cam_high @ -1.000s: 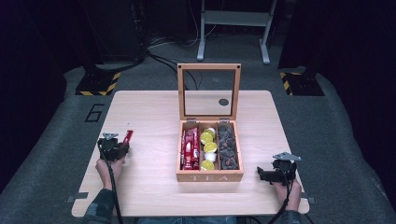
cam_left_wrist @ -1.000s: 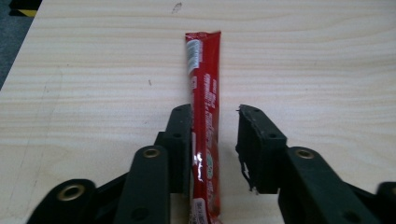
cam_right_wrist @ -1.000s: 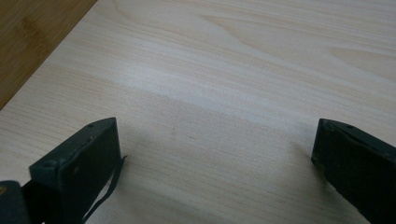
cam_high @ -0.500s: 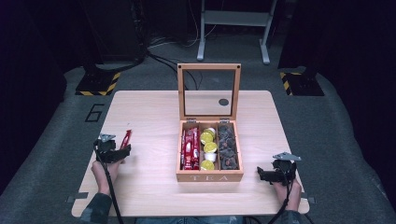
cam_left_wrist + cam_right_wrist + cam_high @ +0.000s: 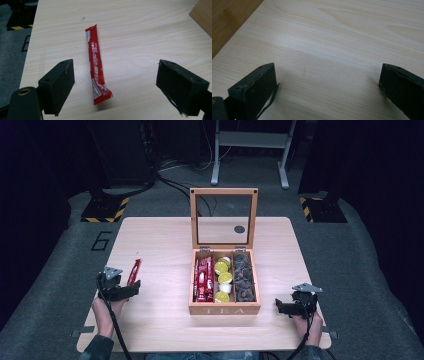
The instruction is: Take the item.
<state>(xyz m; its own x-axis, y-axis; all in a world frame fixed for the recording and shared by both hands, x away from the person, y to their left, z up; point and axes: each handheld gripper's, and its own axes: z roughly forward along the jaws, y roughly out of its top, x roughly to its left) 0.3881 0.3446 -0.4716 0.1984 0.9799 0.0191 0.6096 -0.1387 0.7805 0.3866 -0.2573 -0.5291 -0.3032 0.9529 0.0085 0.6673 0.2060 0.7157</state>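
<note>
- Red sachet (image 5: 97, 68) lies flat on the table (image 5: 160, 245), at about 12 o'clock from my left gripper (image 5: 115, 82), between the spread jaws but touched by neither.
- Left jaws have just been opening; they stand wide apart with nothing between the pads. In the high view the left gripper (image 5: 131, 288) sits just beside the sachet (image 5: 133, 272), near the table's left edge.
- Tea box (image 5: 224, 309) stands mid-table, at roughly 3 o'clock from the sachet and well apart from it; lid (image 5: 224, 218) upright. Left compartment holds more red sachets (image 5: 203, 279), middle holds yellow-topped pods (image 5: 222, 279), right holds dark items (image 5: 243, 279) I cannot identify.
- Right gripper (image 5: 325, 82) has its jaws apart, empty, over bare wood; in the high view it rests at about 4 o'clock from the box (image 5: 286, 307).
- Judgement: one sachet is out of the box and set down, so that unloading step looks done. Left to do, if the box is being emptied: the remaining sachets, pods and dark items.
- Which direction the work runs, out of the box or back in, I cannot tell.
</note>
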